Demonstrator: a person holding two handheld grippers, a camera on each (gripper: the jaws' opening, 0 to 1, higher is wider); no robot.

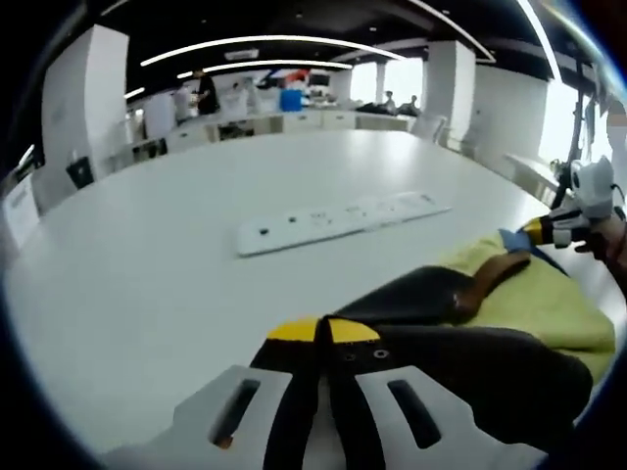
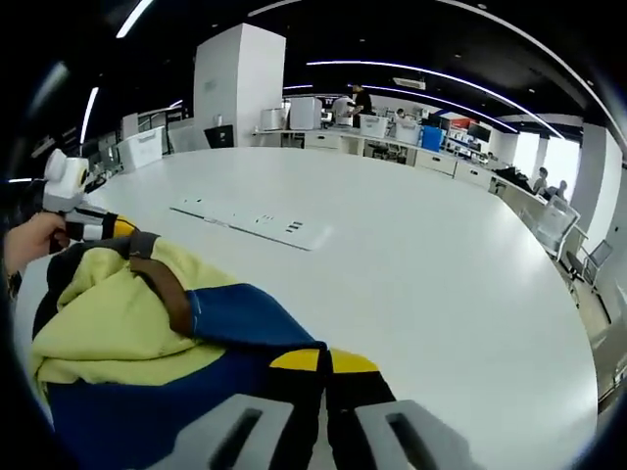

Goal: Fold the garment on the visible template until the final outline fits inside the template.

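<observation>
Left claw [image 1: 324, 333] is pinching a dark part of the garment [image 1: 519, 304], jaws pressed together with yellow tips touching and cloth caught between them. In the left gripper view the garment is lying bunched on the white surface [image 1: 196, 294], at right and running under the claw: yellow cloth, a dark section, a brown strip across it. Right claw [image 1: 534, 231] is coming in from the right edge of that view, at the garment's far edge on a blue bit, with a hand [image 1: 612, 245] behind it.

Right claw [image 2: 324, 361] is gripping the blue part of the garment [image 2: 118, 313], jaws closed tight on the fabric. In the right gripper view the garment is sitting at lower left on the surface [image 2: 421, 255], a yellow mound with brown strip, blue below. Left claw [image 2: 108, 227] is showing at the left edge, at the garment's far side, hand [image 2: 34, 240] holding it; its jaws are too small to judge there.

A flat white strip with small dark marks [image 1: 338, 220] is lying on the surface beyond the garment, apart from it. Office room with people far behind.
</observation>
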